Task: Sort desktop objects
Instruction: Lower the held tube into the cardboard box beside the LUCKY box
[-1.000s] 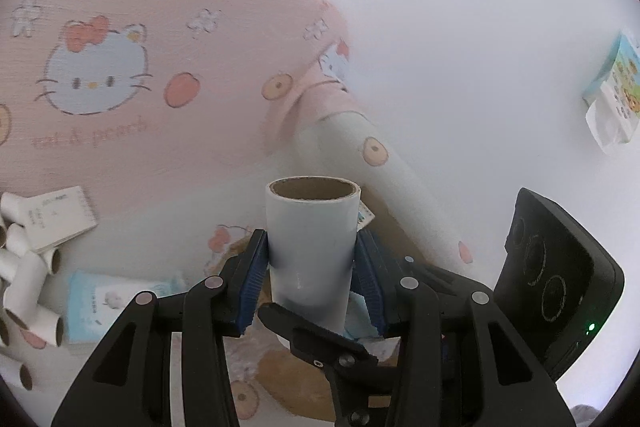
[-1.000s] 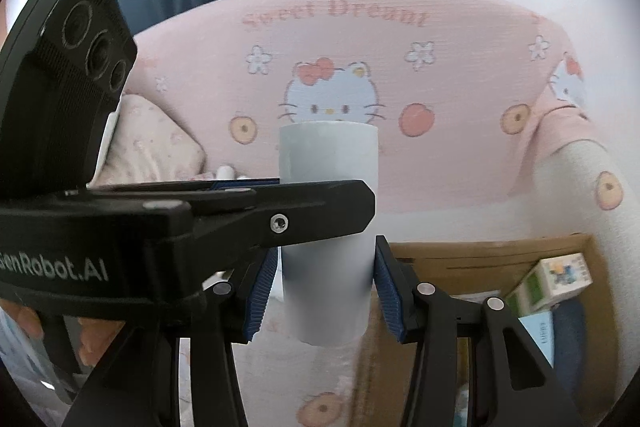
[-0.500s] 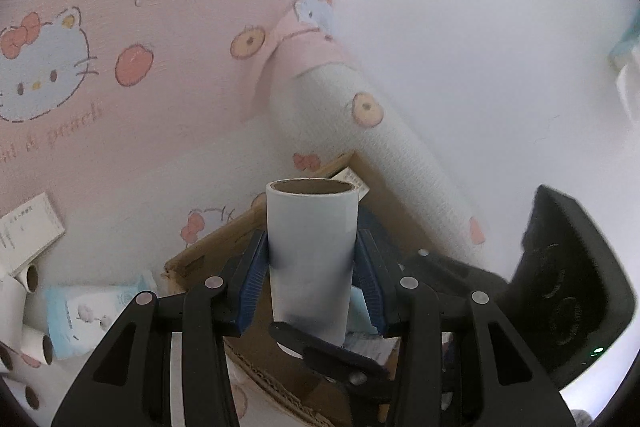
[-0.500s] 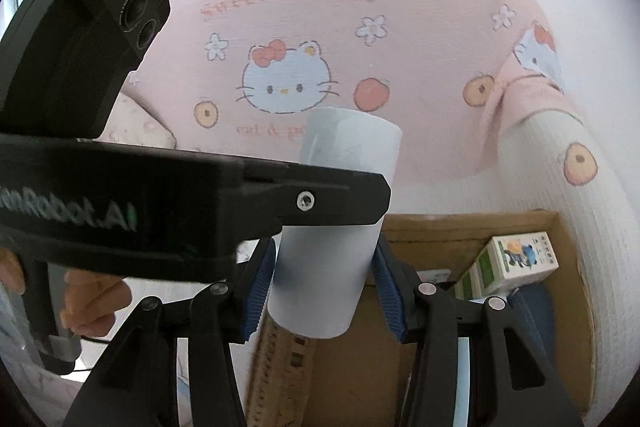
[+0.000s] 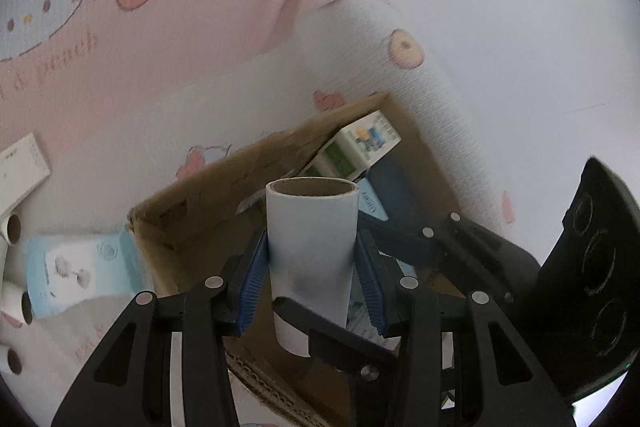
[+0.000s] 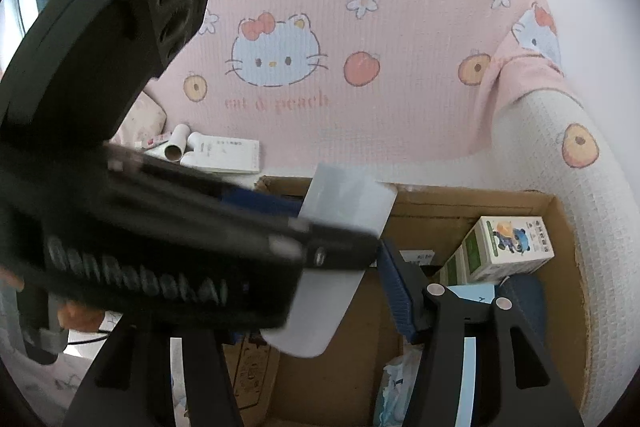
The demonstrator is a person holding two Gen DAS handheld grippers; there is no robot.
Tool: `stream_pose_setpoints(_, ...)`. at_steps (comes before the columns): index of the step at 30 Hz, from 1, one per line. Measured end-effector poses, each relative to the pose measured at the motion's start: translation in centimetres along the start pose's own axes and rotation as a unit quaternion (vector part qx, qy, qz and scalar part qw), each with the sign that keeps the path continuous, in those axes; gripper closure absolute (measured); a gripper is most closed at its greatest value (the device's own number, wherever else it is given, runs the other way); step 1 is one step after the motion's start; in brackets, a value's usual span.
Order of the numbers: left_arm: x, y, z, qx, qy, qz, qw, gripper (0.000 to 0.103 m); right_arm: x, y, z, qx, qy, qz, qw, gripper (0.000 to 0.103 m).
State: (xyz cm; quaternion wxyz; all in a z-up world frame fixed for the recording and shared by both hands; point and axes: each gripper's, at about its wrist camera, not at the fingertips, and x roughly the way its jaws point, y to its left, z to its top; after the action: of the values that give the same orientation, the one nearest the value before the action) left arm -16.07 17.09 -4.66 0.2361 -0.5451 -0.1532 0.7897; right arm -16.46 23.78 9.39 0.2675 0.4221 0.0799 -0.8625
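I hold the left tool (image 5: 314, 281) pinched on an upright paper tube (image 5: 312, 251), now lowered over the open cardboard box (image 5: 192, 223) on the bed. A second tube (image 6: 340, 267) has tipped sideways in my right tool (image 6: 280, 287), whose jaws are opening; its right pad stands clear. That tube looks about to drop into the box beside the small carton (image 6: 508, 247).

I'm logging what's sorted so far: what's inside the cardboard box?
In the box: a carton, a dark blue item and a white pack. The tools and tube cover the left part.
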Motion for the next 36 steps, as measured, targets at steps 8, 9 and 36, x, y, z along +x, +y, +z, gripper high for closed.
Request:
stream_pose_setpoints(8, 1.2, 0.9, 0.0, -0.015, 0.022, 0.001, 0.9997, 0.055, 1.7, -2.1, -1.1, 0.06, 0.028, 0.048, 0.997, 0.059)
stream_pose_setpoints(9, 1.5, 1.0, 0.0, -0.015, 0.026, 0.001, 0.9996, 0.055, 1.9, -2.2, -1.2, 0.063, 0.032, 0.05, 0.996, 0.059)
stream_pose_setpoints(36, 7.8, -0.8, 0.5, -0.015, 0.138, 0.019, 0.9902, 0.056, 3.1, -5.7, -3.6, 0.102, 0.109, 0.025, 0.988, 0.062)
